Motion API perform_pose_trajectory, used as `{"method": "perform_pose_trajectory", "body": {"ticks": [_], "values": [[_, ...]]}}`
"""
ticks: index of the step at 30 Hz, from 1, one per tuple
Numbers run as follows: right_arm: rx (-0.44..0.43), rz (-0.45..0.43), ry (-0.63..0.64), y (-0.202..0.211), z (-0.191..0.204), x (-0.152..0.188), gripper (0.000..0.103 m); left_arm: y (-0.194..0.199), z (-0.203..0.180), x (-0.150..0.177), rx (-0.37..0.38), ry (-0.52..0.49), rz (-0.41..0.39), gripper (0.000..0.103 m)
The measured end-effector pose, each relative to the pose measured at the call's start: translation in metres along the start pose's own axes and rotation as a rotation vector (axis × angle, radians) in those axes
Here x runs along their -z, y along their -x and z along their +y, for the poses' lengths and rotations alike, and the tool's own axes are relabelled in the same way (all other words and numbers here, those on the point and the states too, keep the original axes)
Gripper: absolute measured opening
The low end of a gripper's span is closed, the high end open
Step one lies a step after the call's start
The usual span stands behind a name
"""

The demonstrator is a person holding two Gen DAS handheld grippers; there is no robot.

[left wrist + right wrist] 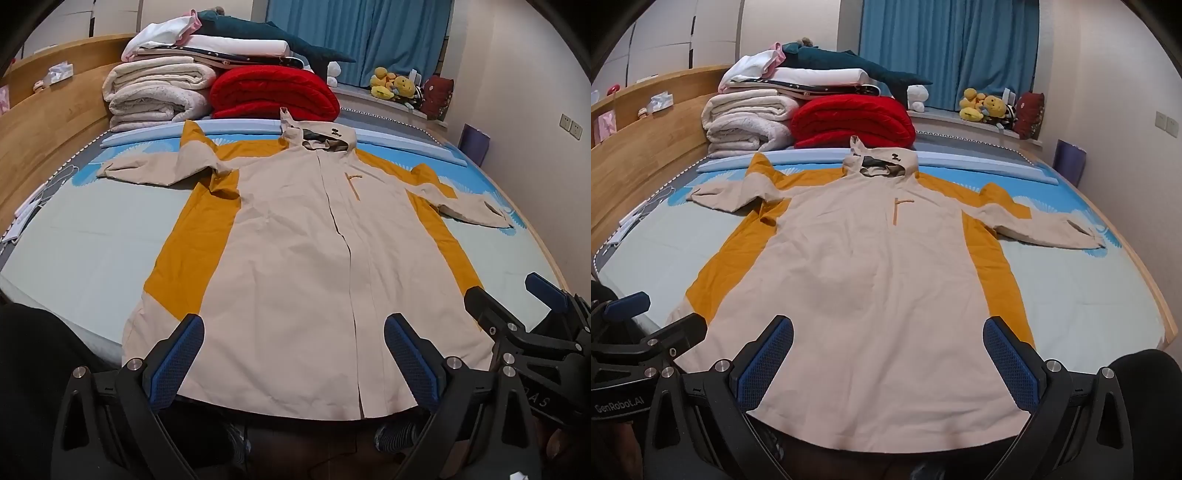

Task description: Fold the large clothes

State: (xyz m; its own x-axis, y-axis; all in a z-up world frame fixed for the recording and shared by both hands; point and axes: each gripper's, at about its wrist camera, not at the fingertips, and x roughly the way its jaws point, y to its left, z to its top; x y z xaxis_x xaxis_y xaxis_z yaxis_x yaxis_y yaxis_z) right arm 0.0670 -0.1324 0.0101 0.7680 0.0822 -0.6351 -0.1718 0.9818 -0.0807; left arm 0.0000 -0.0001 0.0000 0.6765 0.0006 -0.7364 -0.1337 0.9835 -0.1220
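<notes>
Hovering at the bottom of each frame above the near hem: left tool [293, 356] and right tool [888, 360], both gaping wide, blue pads gripping nothing, cloth merely showing between the fingers.

Lying face up across the middle of both frames on the bed [1071, 288]: the cream-and-mustard jacket [871, 280], fully spread, hem [886, 439] hanging at the near edge, front closed, both sleeves stretching outward toward the left and right of the frame, hood [881, 162] pointing toward the top centre.

Judging by that: laying-out seemingly finished, folding itself not yet beginning; no sleeve turned in, no side brought over, no halving bottom to top. Practically everything remaining.

Sitting beyond the hood, upper left: stacked blankets [746, 122] and a red quilt [849, 118], apart from the jacket.
</notes>
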Motion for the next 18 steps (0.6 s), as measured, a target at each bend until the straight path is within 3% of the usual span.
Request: {"method": "perform_pose_trajectory", "body": {"ticks": [18], "values": [[0.008,-0.001,0.014,-0.0001,0.0016,0.0008,0.102,-0.0016,-0.0008,0.0012,-0.007,0.000,-0.002,0.093]]}}
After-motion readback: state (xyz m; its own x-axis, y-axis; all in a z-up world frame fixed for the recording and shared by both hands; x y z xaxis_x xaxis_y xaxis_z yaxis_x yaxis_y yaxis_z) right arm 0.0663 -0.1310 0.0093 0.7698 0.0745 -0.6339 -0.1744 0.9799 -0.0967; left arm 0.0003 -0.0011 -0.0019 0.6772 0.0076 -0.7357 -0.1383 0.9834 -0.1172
